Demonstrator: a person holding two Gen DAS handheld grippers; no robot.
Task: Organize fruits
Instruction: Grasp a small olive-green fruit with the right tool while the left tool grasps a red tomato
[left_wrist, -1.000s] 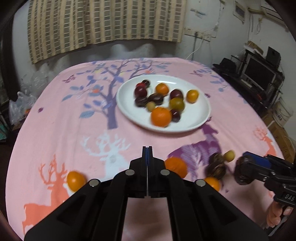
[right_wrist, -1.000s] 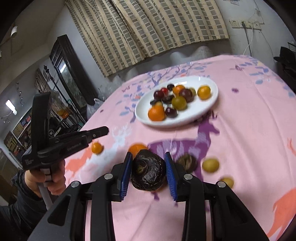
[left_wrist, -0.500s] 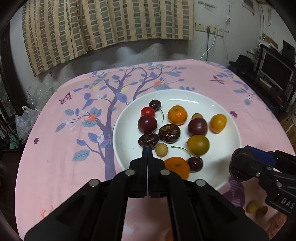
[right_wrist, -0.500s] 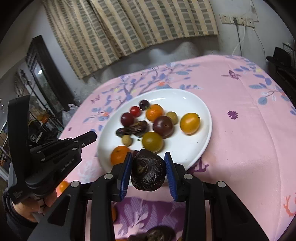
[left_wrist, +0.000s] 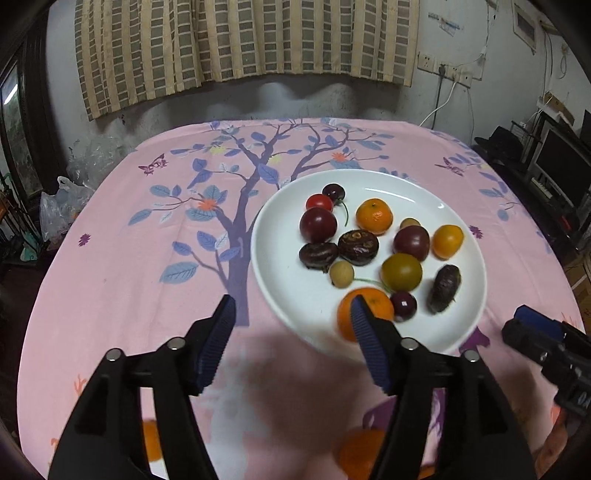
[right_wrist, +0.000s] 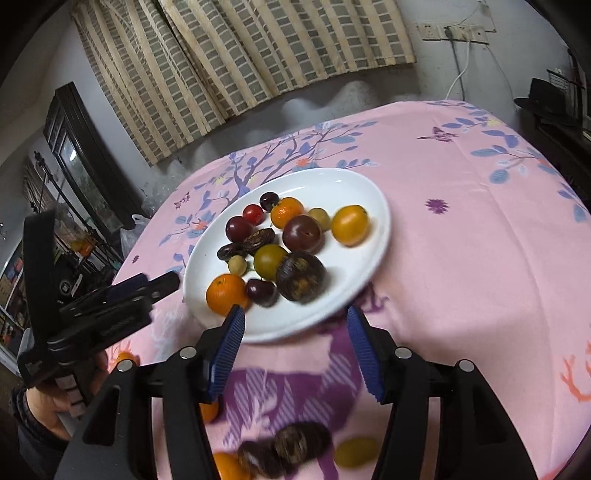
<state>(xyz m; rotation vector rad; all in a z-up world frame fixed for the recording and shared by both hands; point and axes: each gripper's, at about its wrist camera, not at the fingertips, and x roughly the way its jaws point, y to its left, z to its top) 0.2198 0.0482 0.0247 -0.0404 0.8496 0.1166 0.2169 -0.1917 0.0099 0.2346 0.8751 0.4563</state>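
Right gripper (right_wrist: 295, 341) just short of plate (right_wrist: 373, 206) near rim, jaws just opened, nothing between. Passion fruit (right_wrist: 301, 275) lying on plate, near side. Left gripper (left_wrist: 291, 339) beside plate's near edge, jaws just opened, empty.

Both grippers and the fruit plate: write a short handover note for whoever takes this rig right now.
Left gripper: jaws have just been opening, nothing between them.
Right gripper: jaws have just been opening, now empty; the wrinkled dark fruit it carried lies on the white plate.
Done: over a dozen fruits on the plate, including two oranges, plums and cherries.
Left: loose fruits on the pink tablecloth near the person: dark fruit, yellow-green fruit, some orange ones. Move these onto the plate.
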